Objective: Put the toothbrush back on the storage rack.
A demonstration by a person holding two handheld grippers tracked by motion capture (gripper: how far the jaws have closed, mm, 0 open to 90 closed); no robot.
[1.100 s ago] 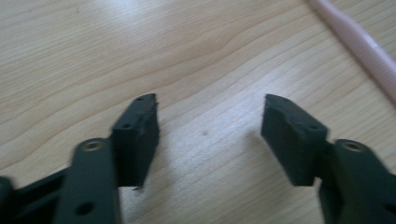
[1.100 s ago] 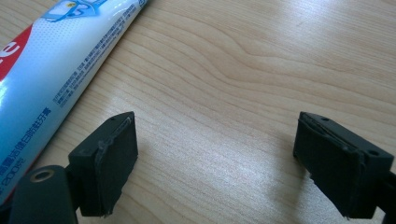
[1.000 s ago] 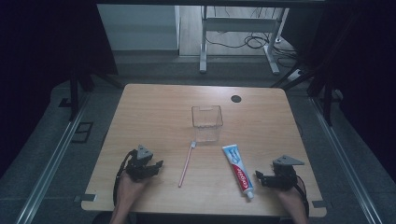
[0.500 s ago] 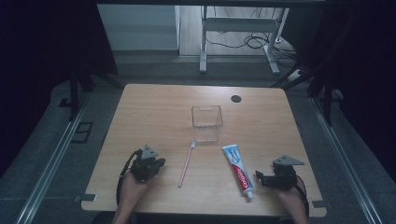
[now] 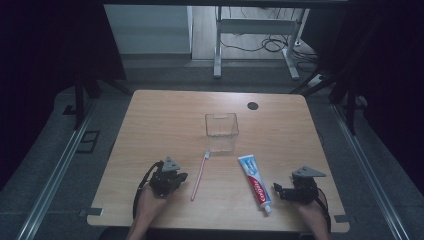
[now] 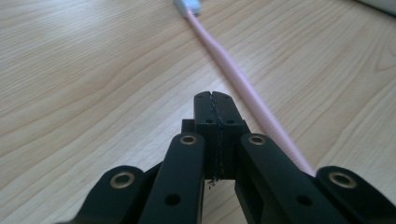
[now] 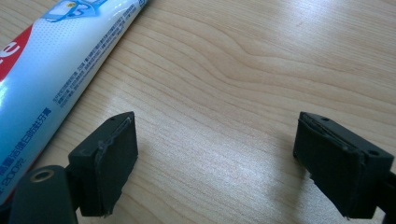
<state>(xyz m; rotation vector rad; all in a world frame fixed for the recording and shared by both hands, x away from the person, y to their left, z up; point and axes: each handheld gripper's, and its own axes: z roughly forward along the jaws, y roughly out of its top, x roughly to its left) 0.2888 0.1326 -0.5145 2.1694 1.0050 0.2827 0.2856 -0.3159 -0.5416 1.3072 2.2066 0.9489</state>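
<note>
Toothbrush (image 5: pixel 198 176): lay flat on table (image 5: pixel 150 130), before clear cup (image 5: pixel 221 131). My left gripper (image 6: pixel 215 103), fingers pressed together, empty, had edged nearer its handle since a second before, likely the pick. Right gripper (image 7: pixel 215 158): fingers wide, beside toothpaste (image 5: pixel 254 181).

The bench (image 5: pixel 150 130) was made of light wood with wavy lines in it. A small round black hole (image 5: pixel 252 105) sat near its far right corner. All around the bench the floor (image 5: pixel 60 200) was grey. Shiny metal rails (image 5: pixel 55 180) ran along the floor on both sides of the bench. Behind the bench stood a white wall panel (image 5: pixel 150 35) and a metal table frame (image 5: pixel 255 45). Black cables (image 5: pixel 255 46) lay curled on the floor under that frame. Dark curtains (image 5: pixel 50 45) hung to the left and right of the bench, and the room there was very dim.
</note>
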